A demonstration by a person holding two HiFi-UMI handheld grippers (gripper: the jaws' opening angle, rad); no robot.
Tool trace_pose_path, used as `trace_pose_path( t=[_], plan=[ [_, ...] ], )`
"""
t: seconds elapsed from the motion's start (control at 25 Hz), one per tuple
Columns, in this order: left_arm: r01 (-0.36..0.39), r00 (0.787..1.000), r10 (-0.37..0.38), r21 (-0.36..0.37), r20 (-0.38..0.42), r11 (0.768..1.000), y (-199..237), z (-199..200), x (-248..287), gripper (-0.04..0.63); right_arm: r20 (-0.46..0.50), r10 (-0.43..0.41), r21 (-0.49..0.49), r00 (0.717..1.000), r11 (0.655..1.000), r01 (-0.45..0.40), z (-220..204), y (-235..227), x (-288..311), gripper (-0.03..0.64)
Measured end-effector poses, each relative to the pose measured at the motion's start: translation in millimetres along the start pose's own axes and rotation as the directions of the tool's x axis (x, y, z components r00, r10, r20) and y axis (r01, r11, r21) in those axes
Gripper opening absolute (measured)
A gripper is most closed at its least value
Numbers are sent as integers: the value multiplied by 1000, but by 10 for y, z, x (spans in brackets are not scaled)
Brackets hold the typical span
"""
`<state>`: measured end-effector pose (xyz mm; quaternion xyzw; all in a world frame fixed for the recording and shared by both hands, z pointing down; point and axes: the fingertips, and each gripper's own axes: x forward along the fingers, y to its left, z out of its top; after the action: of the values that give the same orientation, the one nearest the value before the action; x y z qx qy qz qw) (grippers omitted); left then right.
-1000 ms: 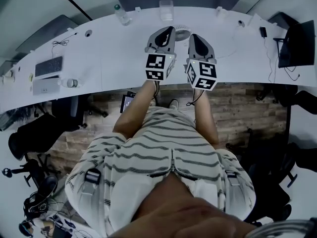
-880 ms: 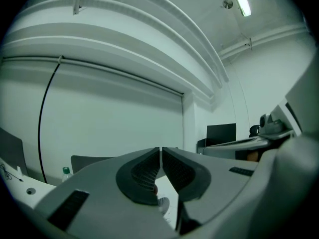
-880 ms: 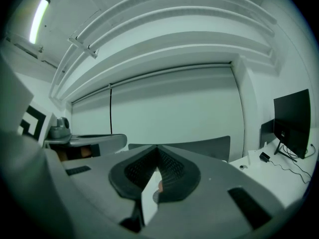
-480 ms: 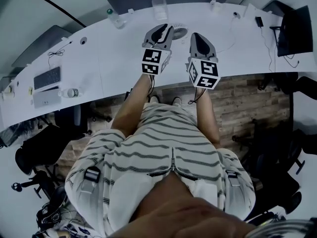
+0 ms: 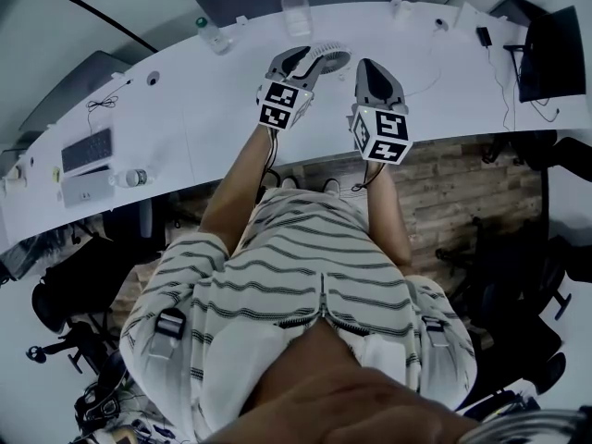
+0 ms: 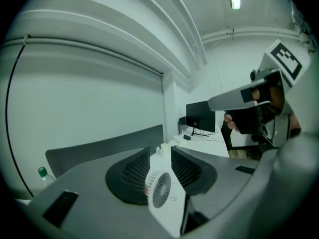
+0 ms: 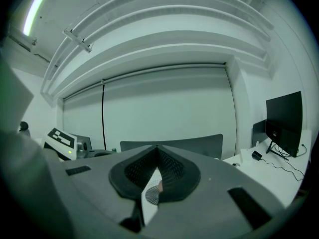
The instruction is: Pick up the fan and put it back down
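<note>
Left tongs: partly spread, have just been opening; the fan stands between them, not squeezed.
Right tongs: tips pressed together, holding nothing.
Fan place: white tabletop, 12 o'clock in the head view.
Writing: small mark on the fan, too small to read.

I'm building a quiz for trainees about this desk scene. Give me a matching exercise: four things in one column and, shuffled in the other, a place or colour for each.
Things:
1. fan
2. monitor
3. bottle
4. keyboard

Descriptions:
a. black, at the right end of the desk in the head view
b. green cap, near the desk's far edge
c. white, round grille, mid-desk
d. dark, at the desk's left end in the head view

Pairs: 1-c, 2-a, 3-b, 4-d
</note>
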<state>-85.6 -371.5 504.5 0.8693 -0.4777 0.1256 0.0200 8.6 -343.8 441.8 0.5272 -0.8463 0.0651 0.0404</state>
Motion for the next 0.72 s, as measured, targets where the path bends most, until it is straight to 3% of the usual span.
trace_pose_path(
  t=[0.32,0.48,0.72],
  plan=[
    [97,981,-79,95,-179,991,74,-505,242,160,-8,-6,-11,1000,1000,6,1,-4,57,11],
    [145,959,-93,178,-268,973,85,-738,354,186,-26,-11,-64,1000,998,9,2,-3,72,11],
    [231,929,-142,237,-342,944,113,-955,478,198,-22,11,-66,1000,998,-13,-3,39,90,11]
  ],
)
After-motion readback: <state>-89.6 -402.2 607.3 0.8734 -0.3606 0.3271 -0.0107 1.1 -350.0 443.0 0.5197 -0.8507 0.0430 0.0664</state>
